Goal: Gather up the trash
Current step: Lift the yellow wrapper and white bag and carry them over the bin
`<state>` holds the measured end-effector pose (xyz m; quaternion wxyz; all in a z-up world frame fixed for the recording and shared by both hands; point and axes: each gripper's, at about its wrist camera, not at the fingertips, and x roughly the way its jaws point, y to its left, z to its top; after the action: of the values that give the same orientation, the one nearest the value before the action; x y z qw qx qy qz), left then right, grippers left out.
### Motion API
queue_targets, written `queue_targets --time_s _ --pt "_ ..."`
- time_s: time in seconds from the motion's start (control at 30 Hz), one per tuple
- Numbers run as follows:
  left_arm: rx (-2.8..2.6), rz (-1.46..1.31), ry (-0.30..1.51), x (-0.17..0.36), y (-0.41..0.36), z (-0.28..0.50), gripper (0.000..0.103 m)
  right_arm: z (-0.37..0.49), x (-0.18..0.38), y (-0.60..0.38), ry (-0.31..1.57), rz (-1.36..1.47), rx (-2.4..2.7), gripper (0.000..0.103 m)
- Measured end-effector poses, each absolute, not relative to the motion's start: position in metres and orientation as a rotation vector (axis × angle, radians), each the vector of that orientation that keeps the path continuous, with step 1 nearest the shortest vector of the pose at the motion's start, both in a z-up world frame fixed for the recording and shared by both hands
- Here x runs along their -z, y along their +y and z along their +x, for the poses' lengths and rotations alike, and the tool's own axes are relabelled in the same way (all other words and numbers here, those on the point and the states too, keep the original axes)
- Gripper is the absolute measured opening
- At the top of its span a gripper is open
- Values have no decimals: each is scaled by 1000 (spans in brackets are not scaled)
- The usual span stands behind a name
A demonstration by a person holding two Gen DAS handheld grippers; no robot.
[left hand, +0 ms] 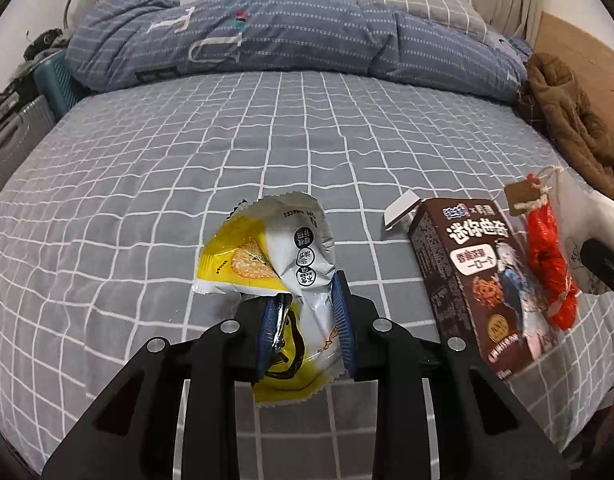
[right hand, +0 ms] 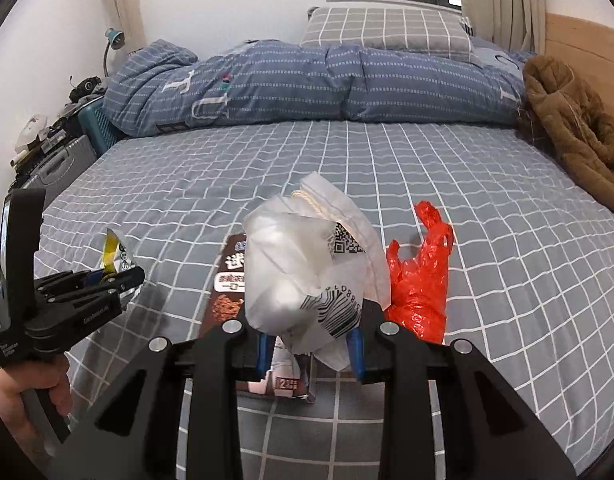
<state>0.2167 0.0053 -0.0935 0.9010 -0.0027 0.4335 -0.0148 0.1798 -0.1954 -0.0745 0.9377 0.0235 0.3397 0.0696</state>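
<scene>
My left gripper (left hand: 305, 312) is shut on a yellow and silver snack wrapper (left hand: 275, 264), lifted a little above the checked bed sheet (left hand: 187, 168). The same gripper (right hand: 119, 276) and wrapper (right hand: 117, 254) show at the left of the right wrist view. My right gripper (right hand: 313, 344) is shut on a crumpled translucent white plastic bag (right hand: 307, 264) with barcode stickers. A brown cookie box (left hand: 479, 280) hangs against that bag, partly hidden behind it (right hand: 227, 280). A red plastic bag (right hand: 419, 280) with a brown tag and twine (left hand: 525, 196) sits bunched beside them; what holds it I cannot tell.
A rolled blue quilt (left hand: 287, 40) and a grey checked pillow (right hand: 387, 28) lie across the far end of the bed. A brown coat (right hand: 575, 128) is heaped at the right edge. Suitcases (right hand: 55, 168) and clutter stand beside the bed on the left. A hand (right hand: 23, 396) grips the left tool's handle.
</scene>
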Motion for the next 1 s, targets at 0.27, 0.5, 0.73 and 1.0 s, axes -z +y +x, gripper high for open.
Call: queue_targets --time_s 0.27,0.5,0.73,1.0 --pt "35 -11 893 77 6 192 26 160 52 -192 674 46 -167 28" --pt "39 -8 892 68 5 168 26 147 54 -194 696 71 -185 28" --pt "47 -14 884 61 7 142 26 126 51 -190 685 73 -195 28" --pt "73 -22 856 46 2 111 26 96 40 -185 659 75 -200 28"
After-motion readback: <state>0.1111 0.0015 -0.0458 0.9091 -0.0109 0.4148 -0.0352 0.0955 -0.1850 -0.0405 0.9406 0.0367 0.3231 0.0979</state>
